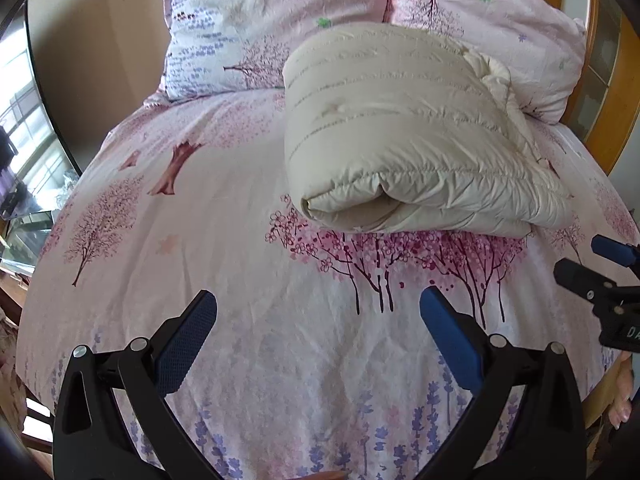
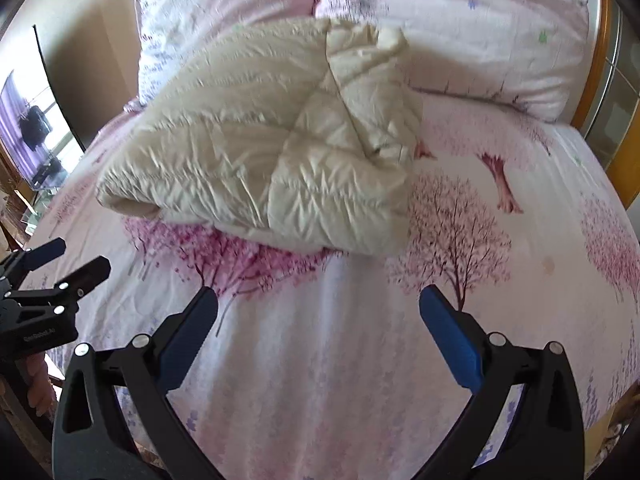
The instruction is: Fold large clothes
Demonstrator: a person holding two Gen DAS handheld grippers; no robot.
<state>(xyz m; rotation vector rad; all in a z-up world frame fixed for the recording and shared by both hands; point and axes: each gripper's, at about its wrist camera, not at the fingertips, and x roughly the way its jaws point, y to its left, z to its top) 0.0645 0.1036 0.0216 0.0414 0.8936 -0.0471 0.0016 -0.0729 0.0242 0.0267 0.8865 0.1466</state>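
Observation:
A cream quilted down jacket (image 1: 400, 132) lies folded into a thick bundle on the bed, its rolled edge facing me; it also shows in the right wrist view (image 2: 256, 152), with a sleeve or hood part bunched on top. My left gripper (image 1: 318, 300) is open and empty, held above the sheet in front of the bundle. My right gripper (image 2: 318, 300) is open and empty too, short of the bundle's near edge. Each gripper shows at the edge of the other's view: the right one (image 1: 588, 256) and the left one (image 2: 76, 260).
The bed sheet (image 1: 200, 240) is pink and white with tree prints. Two pillows (image 1: 240, 20) (image 1: 500, 20) lie at the head behind the jacket. A wooden headboard (image 1: 616, 120) is at the right. A window and a glass stand (image 1: 24, 200) are at the left.

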